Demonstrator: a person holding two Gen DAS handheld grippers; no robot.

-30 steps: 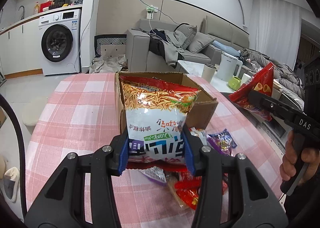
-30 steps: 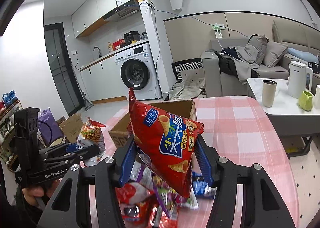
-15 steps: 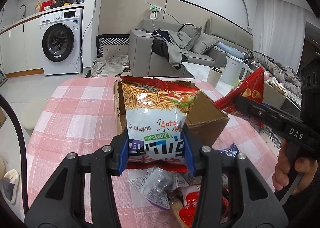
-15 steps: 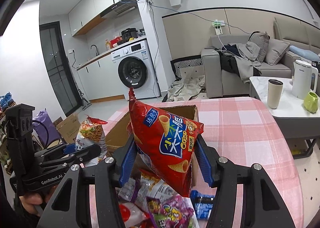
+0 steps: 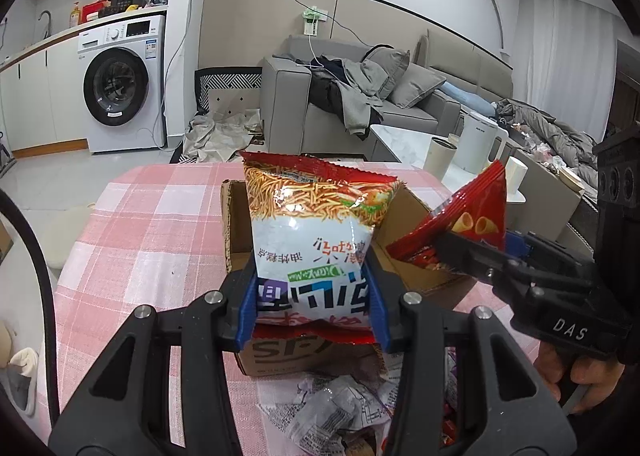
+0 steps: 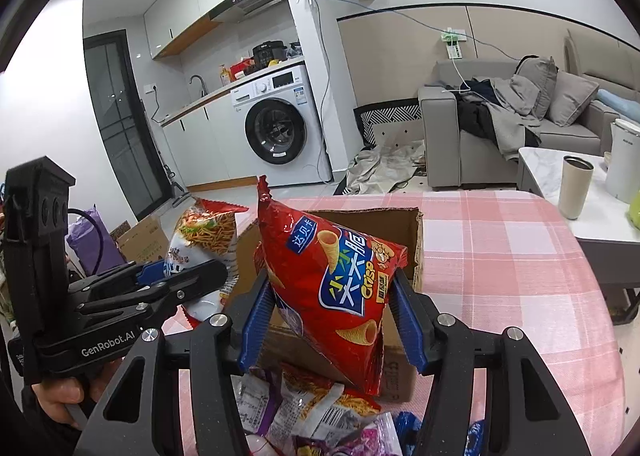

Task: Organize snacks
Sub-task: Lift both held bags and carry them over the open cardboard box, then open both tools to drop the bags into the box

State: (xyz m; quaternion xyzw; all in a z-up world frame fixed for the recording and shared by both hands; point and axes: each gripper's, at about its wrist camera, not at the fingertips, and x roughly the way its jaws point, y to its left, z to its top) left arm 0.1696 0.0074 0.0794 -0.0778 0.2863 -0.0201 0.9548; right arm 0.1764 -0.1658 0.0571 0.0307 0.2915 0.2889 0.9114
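Both bags are up over the cardboard box (image 5: 404,268), so the risk now is mostly in the drop. My left hand-held gripper (image 5: 312,296) is clamped on the noodle snack bag (image 5: 316,224), pads pinching its lower part w/ most of the bag standing tall above the jaws; top-heavy, so if I tilt it could fold over or slide out sideways. My right hand-held gripper (image 6: 328,320) is clenched on the red crisp bag (image 6: 332,280), held near mid-body w/ the bottom corner hanging below the pads; that dangling corner looks likely to snag the box's near wall as I lower. Both bags are air-filled and slick, so squeezing harder prob. pops or crushes the contents, while a looser hold lets them slip. The two bags sit close together over one opening, noodle bag on the left side, crisp bag on the right, so they may bump each other or the grippers may clash if I go in at once; better one after the other. The box looks light and its torn flap edge (image 6: 418,248) sticks up, so a nudge could shove it across the checked counter (image 5: 160,224) or tip it. The loose snack pile (image 6: 320,416) sits just in front of the box on the near side; a low sweep could drag wrappers off the edge.
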